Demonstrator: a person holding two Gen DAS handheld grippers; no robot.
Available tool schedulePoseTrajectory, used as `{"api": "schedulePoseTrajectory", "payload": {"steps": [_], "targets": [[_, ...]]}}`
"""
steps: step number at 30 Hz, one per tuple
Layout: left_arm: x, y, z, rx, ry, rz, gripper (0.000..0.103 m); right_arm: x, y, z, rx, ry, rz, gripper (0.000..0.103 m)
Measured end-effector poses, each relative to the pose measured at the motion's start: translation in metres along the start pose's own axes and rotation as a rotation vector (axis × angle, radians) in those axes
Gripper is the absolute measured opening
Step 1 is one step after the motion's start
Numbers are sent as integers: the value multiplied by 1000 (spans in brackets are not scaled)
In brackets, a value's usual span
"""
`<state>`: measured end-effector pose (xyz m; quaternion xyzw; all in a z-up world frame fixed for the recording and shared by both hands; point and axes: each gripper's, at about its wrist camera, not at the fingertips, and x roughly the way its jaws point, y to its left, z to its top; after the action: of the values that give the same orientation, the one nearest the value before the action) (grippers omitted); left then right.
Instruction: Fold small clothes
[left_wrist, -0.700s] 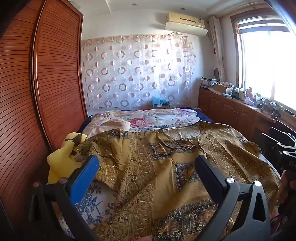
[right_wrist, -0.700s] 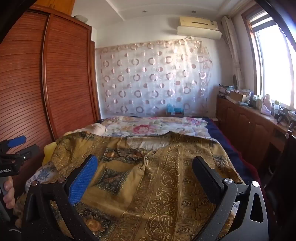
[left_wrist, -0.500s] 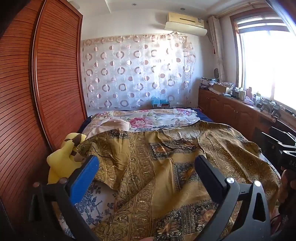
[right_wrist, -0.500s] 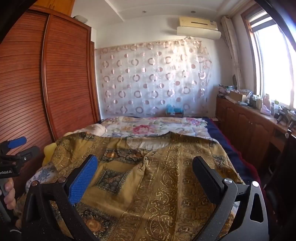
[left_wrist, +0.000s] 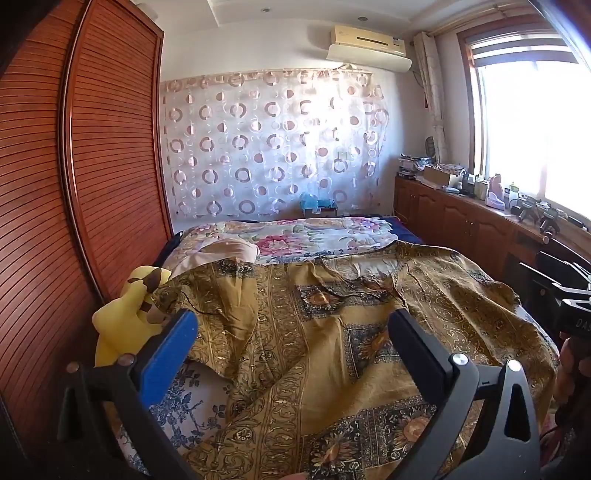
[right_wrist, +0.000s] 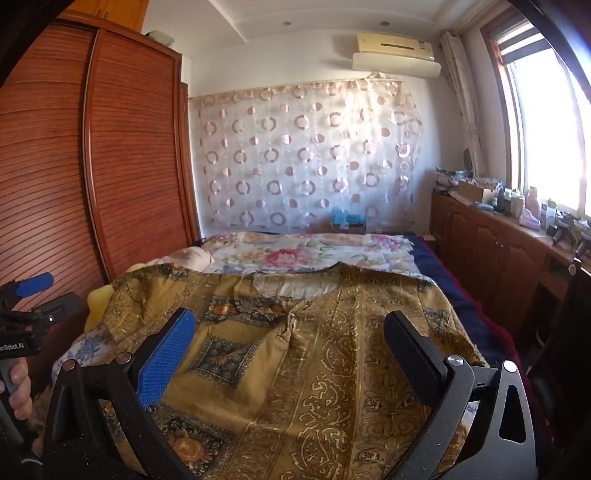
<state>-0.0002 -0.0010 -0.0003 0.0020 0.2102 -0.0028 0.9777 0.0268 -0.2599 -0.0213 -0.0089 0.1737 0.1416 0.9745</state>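
Bedroom, bed (left_wrist: 402, 230) carrying spread gold garment (left_wrist: 332, 332). Both claws, left (left_wrist: 291, 347) and right (right_wrist: 290, 350), spread, empty, hovering. Step: approach. Next: pinch near hem corners.

Your left gripper (left_wrist: 291, 341) is held level with its fingers spread wide and nothing between them, one pad (left_wrist: 168, 356) blue, the other black. Your right gripper (right_wrist: 290, 341) is posed the same way, equally wide and holding nothing. Your left hand (right_wrist: 16, 391) wraps its handle just left of the right gripper.
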Motion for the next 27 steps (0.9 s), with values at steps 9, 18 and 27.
{"api": "schedulePoseTrajectory", "payload": {"steps": [9, 18, 27], "targets": [[-1, -5, 3, 0, -6, -2, 103, -1, 0, -1, -3, 1, -3, 103], [-3, -5, 4, -1, -16, -10, 103, 0, 1, -1, -3, 2, -2, 103], [-4, -5, 4, -1, -18, -12, 103, -1, 1, -1, -4, -2, -1, 103]]}}
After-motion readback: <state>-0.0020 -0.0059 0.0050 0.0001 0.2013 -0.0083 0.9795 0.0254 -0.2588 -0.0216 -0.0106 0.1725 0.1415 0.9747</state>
